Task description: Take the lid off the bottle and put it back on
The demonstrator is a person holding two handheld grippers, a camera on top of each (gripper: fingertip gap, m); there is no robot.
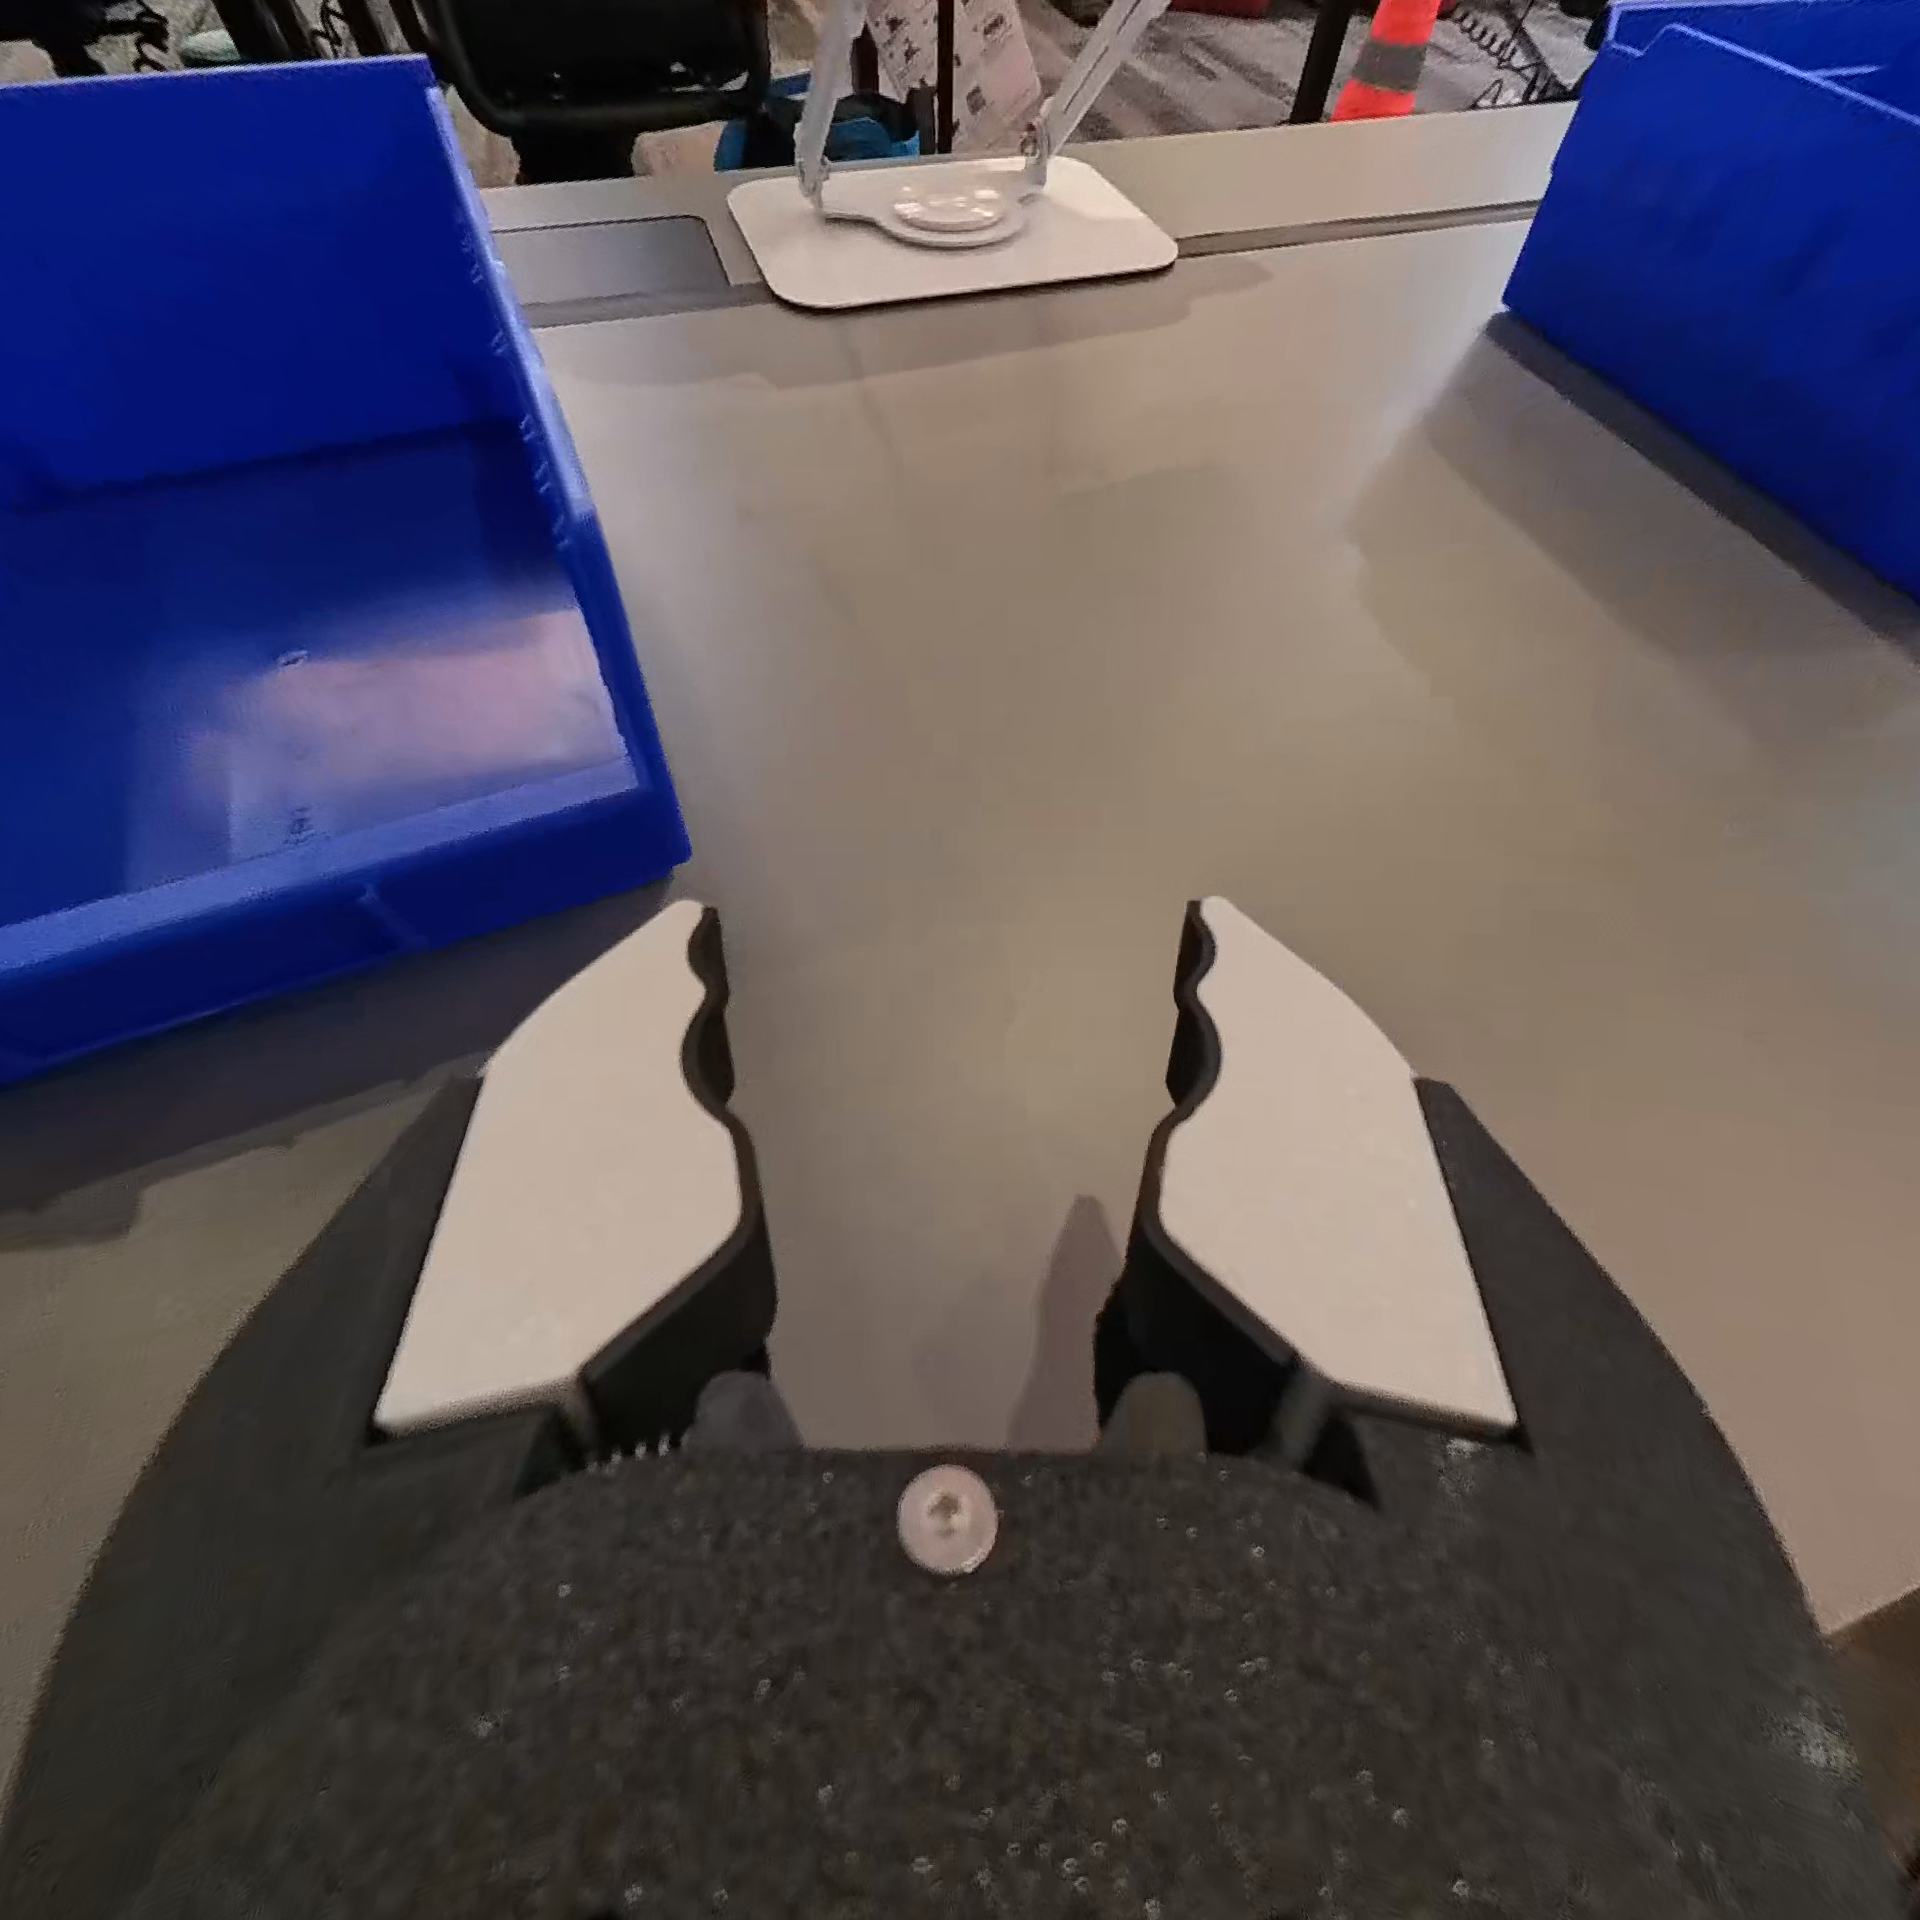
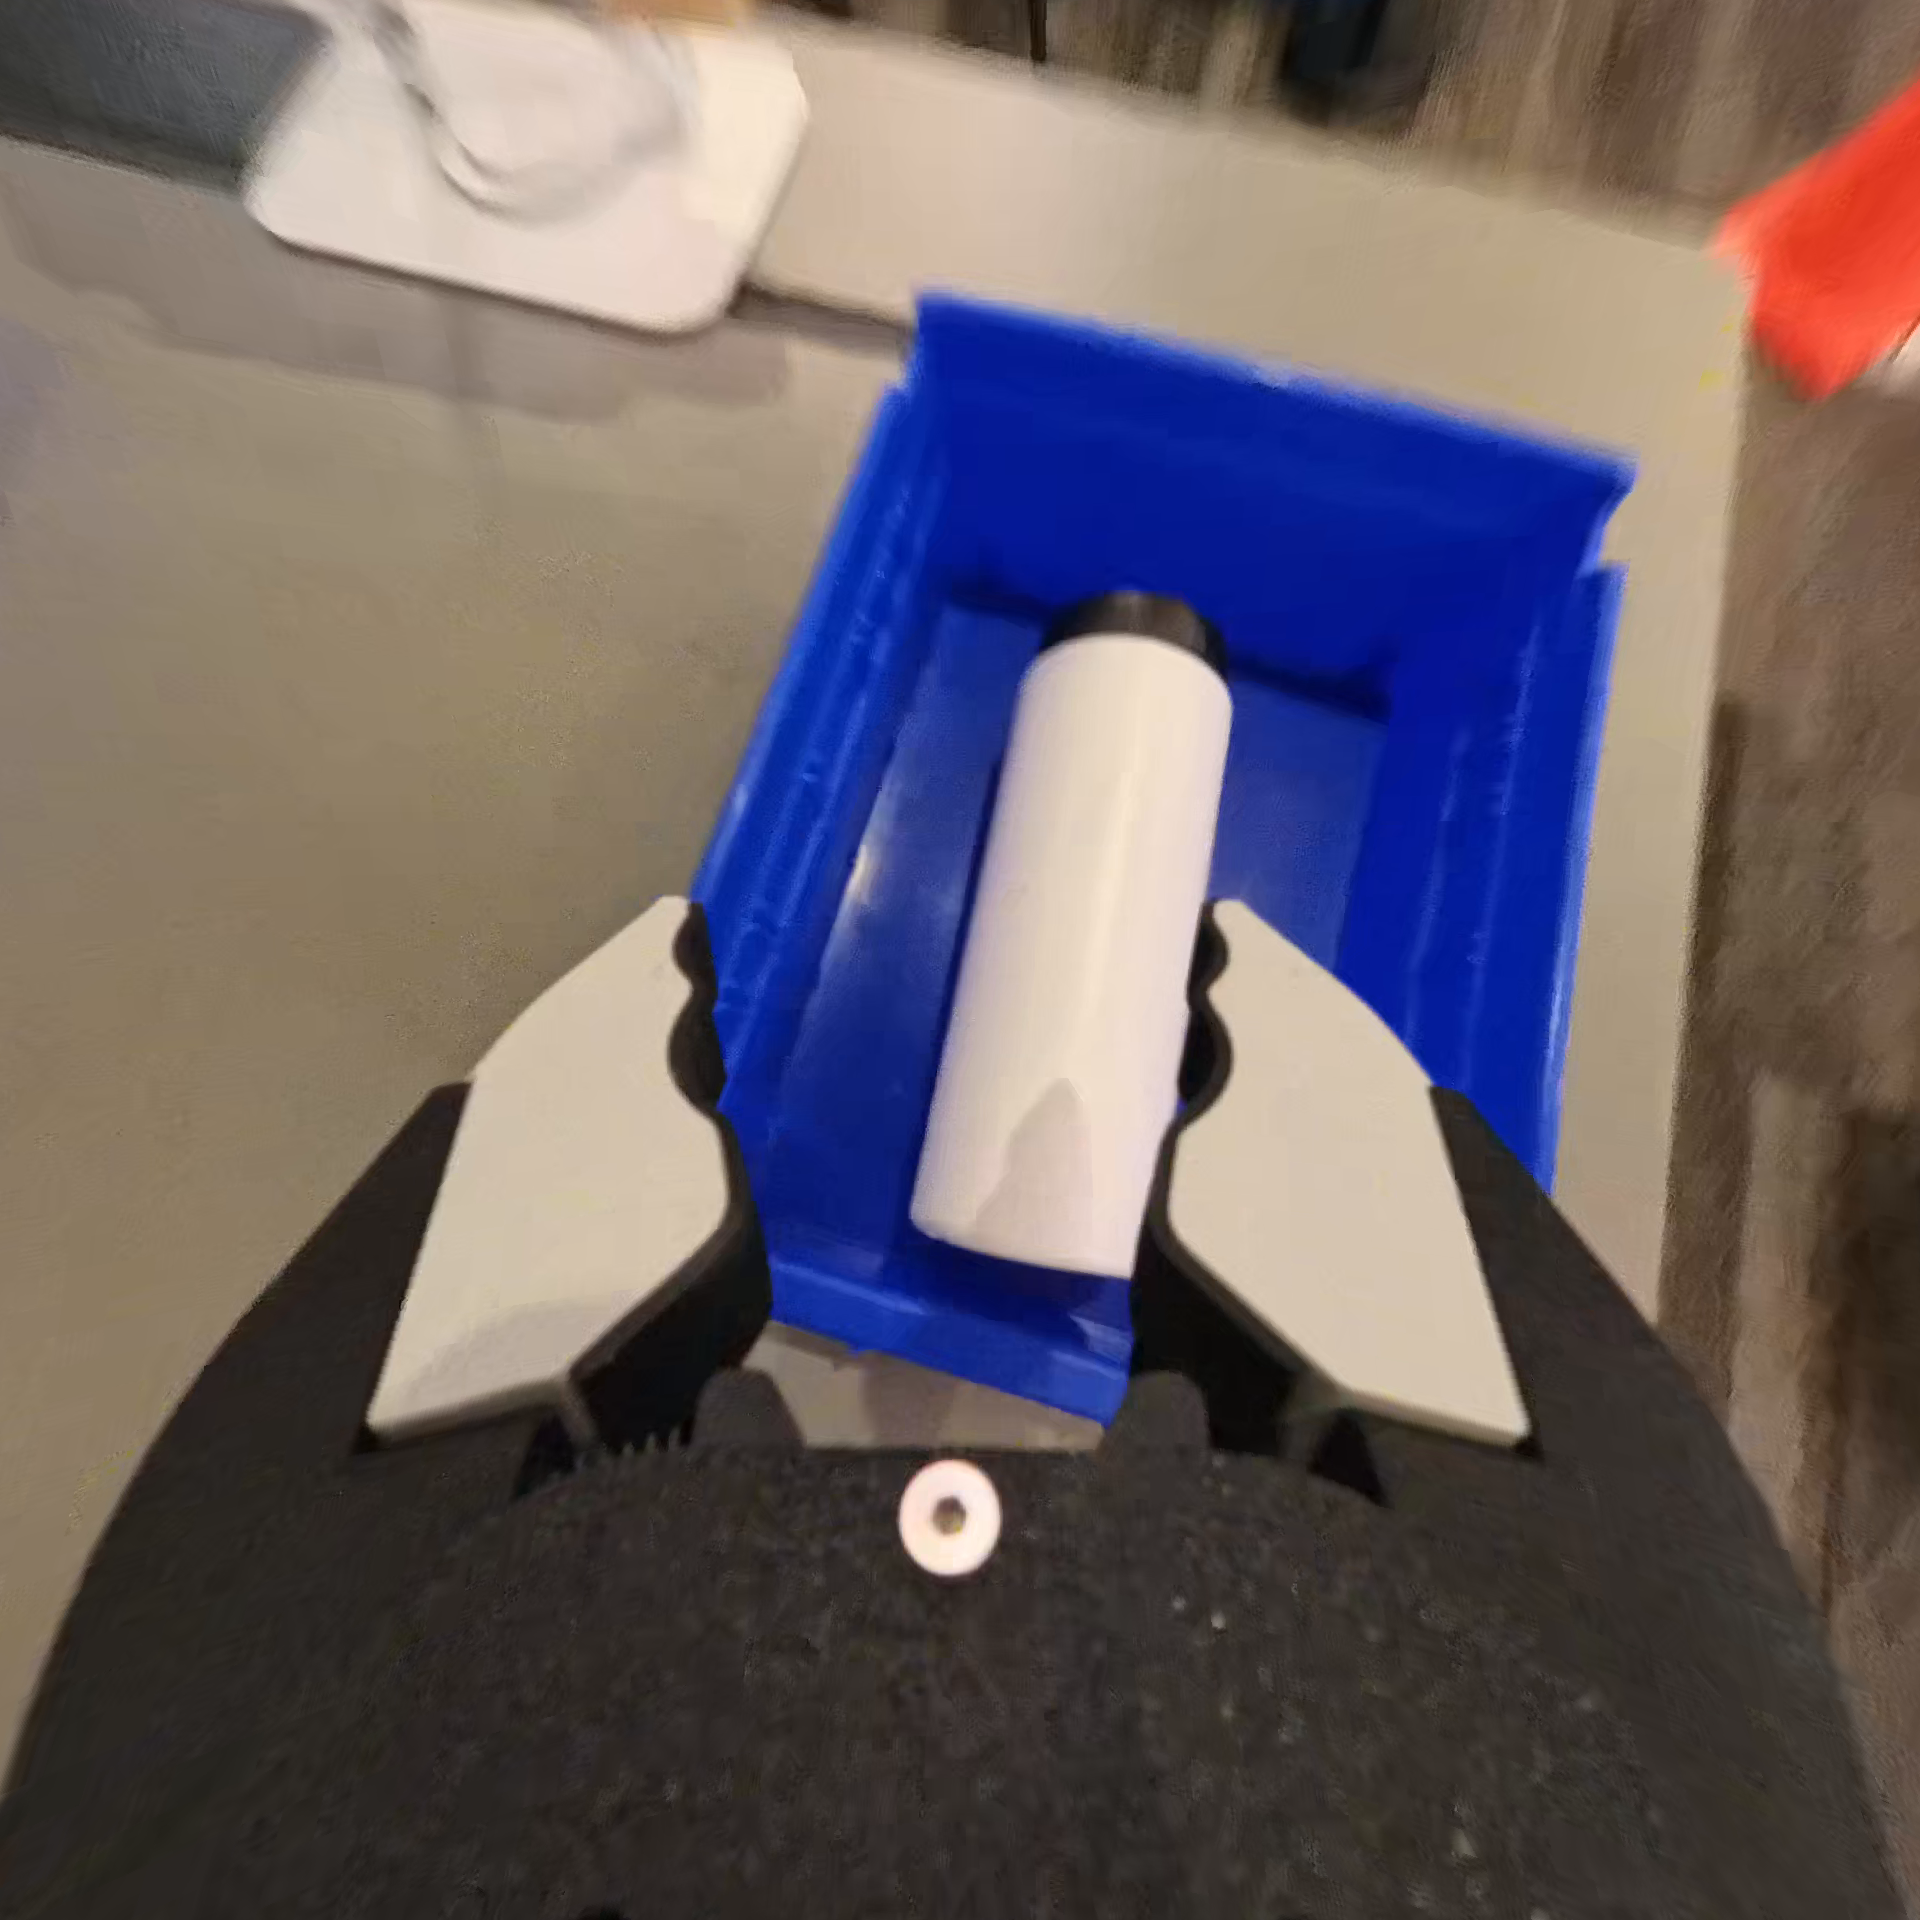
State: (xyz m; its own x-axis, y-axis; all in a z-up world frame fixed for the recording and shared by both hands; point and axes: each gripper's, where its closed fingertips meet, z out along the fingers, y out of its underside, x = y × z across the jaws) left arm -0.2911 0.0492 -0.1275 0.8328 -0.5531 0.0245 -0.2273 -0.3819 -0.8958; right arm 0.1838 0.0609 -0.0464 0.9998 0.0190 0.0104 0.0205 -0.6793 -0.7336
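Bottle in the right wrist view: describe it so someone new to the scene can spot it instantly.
Find the blue bin standing on the grey table, right of the white pad at the far edge. Lying on its side inside the bin is the bottle, a plain white cylinder. Its black lid points to the bin's far wall, and it is the only thing in there.
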